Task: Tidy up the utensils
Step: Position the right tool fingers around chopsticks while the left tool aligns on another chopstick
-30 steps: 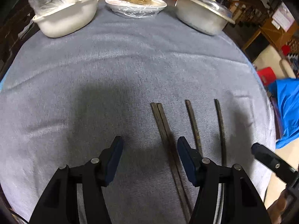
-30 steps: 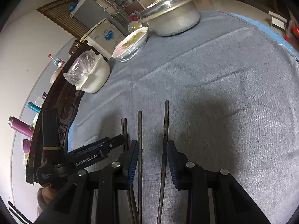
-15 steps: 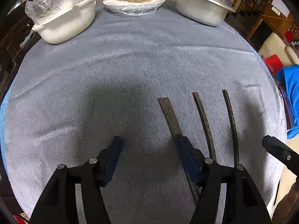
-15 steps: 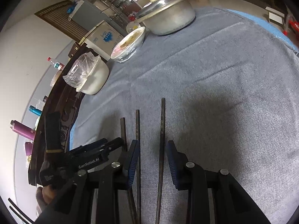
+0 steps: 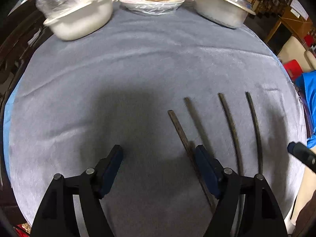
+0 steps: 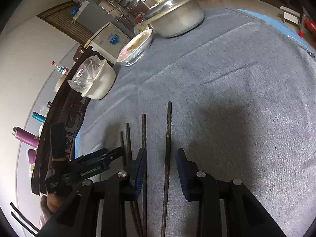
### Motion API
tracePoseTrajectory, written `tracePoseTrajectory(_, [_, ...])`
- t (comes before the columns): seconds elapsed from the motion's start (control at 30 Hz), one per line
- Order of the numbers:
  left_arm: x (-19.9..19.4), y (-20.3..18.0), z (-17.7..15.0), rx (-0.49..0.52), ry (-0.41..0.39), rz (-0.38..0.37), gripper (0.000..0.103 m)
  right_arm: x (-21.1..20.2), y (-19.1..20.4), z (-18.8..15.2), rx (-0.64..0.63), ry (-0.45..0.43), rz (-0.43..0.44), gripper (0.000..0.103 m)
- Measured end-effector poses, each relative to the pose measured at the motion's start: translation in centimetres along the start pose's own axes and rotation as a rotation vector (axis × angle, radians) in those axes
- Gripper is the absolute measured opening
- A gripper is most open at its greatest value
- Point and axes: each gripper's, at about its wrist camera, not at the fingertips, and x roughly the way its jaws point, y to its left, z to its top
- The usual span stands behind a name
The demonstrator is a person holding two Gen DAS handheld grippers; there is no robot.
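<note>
Four dark chopsticks lie side by side on the grey cloth (image 5: 138, 69). My left gripper (image 5: 158, 155) hovers low over the cloth, its jaws opening, and no pad presses on anything. The leftmost chopstick (image 5: 177, 126) runs along the inside of its right finger (image 5: 203, 164). A second chopstick (image 5: 194, 116) lies just right of it, then a third (image 5: 231, 126) and a fourth (image 5: 254, 122). My right gripper (image 6: 162, 158) straddles the rightmost chopstick (image 6: 168, 136) with a gap on both sides. The other chopsticks (image 6: 144, 134) lie left of its left finger.
At the far edge stand a white pot covered with plastic (image 5: 79, 17), a wrapped dish of food (image 5: 152, 1) and a lidded metal pot (image 5: 221, 7). The cloth's right edge (image 5: 292, 90) drops off toward a blue item and chairs. A dark wooden sideboard (image 6: 59, 118) flanks the left.
The left gripper's jaws have spread wider. The two left chopsticks, which lay together as a pair, now lie apart. The right gripper has stayed over its chopstick.
</note>
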Motion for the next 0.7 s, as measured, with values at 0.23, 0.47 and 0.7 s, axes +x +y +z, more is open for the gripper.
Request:
tracePoseTrajectory(0.23, [-0.8, 2.3, -0.9, -0.078, -0.003, -0.027, 0.063, 1.9, 2.7, 1.1, -0.083, 0.043, 0.000, 0.031])
tracePoseTrajectory(0.47, [-0.4, 3.3, 0.2, -0.163, 0.013, -0.041, 0.040, 7.4, 7.3, 4.1, -0.235, 0.147, -0.076, 0.025])
tracePoseTrajectory(0.7, [-0.1, 1.4, 1.3, -0.204, 0.030, -0.069, 0.018, 12.2, 8.5, 5.5, -0.286, 0.267, -0.227, 0.020])
